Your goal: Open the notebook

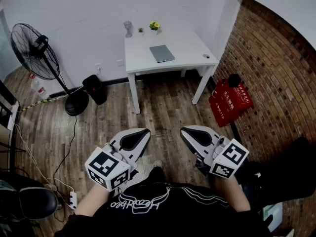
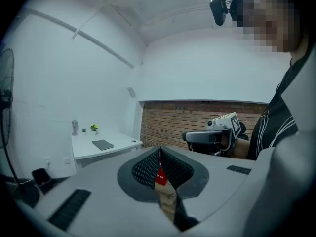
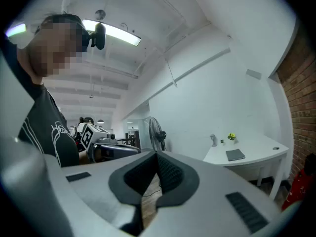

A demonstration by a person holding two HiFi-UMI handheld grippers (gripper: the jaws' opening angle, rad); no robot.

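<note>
The closed grey notebook (image 1: pixel 162 53) lay flat on the white table (image 1: pixel 190 58) against the far wall, well apart from both grippers. I had those hanging side by side over the wood floor (image 1: pixel 163 107), close to the person's dark shirt (image 1: pixel 163 206). The left gripper (image 1: pixel 142 133) had its 2 jaws pressed together on nothing. The right gripper (image 1: pixel 185 131) was the same, its jaws meeting at the tips and empty.

Behind the notebook stood a small green plant (image 1: pixel 155 26) and a grey cup-like object (image 1: pixel 128 28). Only the head view gave me the red boxes (image 1: pixel 229 100) at the foot of the brick wall (image 1: pixel 266 68), the black bin (image 1: pixel 95 89) and the power strip (image 1: pixel 73 199).

The left gripper view alone set the right gripper against the brick, with the table off to its left. The right gripper view alone took in a lit ceiling lamp (image 3: pixel 111 32), and it placed the standing fan (image 3: pixel 155 135) between the left gripper and the table.
</note>
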